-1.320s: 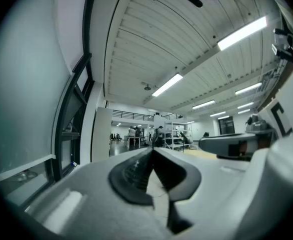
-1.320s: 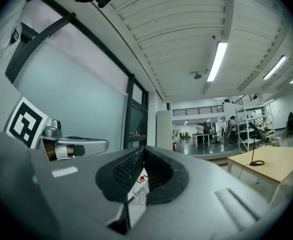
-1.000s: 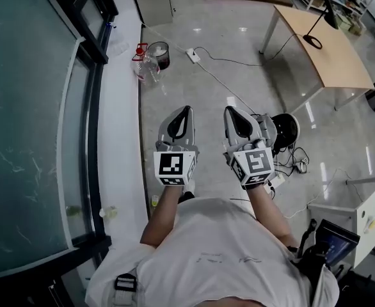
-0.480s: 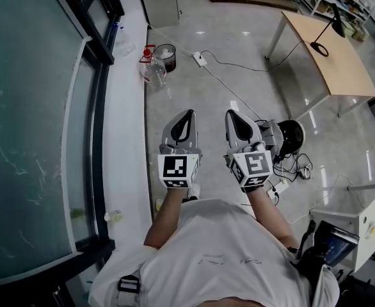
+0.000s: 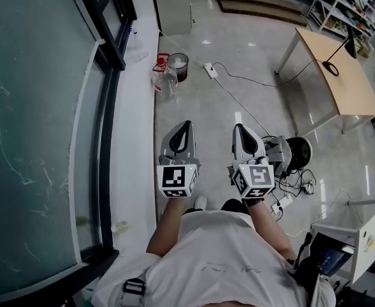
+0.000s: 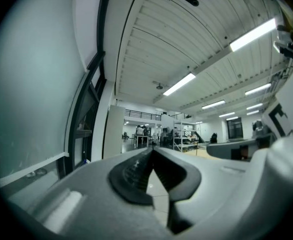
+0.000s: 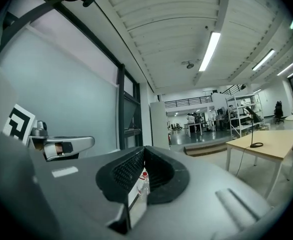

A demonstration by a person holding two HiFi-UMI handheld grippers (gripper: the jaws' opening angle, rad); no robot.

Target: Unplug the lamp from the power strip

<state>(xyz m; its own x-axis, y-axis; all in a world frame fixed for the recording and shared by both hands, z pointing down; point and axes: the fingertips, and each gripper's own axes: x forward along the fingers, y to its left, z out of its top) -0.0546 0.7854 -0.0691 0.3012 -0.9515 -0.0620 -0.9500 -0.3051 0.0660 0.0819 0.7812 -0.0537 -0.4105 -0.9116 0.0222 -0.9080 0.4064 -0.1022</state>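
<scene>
Approach step, nothing unplugged yet. Left gripper [image 5: 185,128] & right gripper [image 5: 240,130] both closed, empty. Power strip [image 5: 210,70] on floor well ahead; lamp [image 5: 351,45] on table [image 5: 347,91]. Next prob.: get close, open jaws, grab plug.

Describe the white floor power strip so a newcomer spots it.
From the light wooden table at upper right, follow the thin cable of the black desk lamp left across the grey floor. It ends at the white power strip, alone on bare floor just right of the dark round bin.
</scene>
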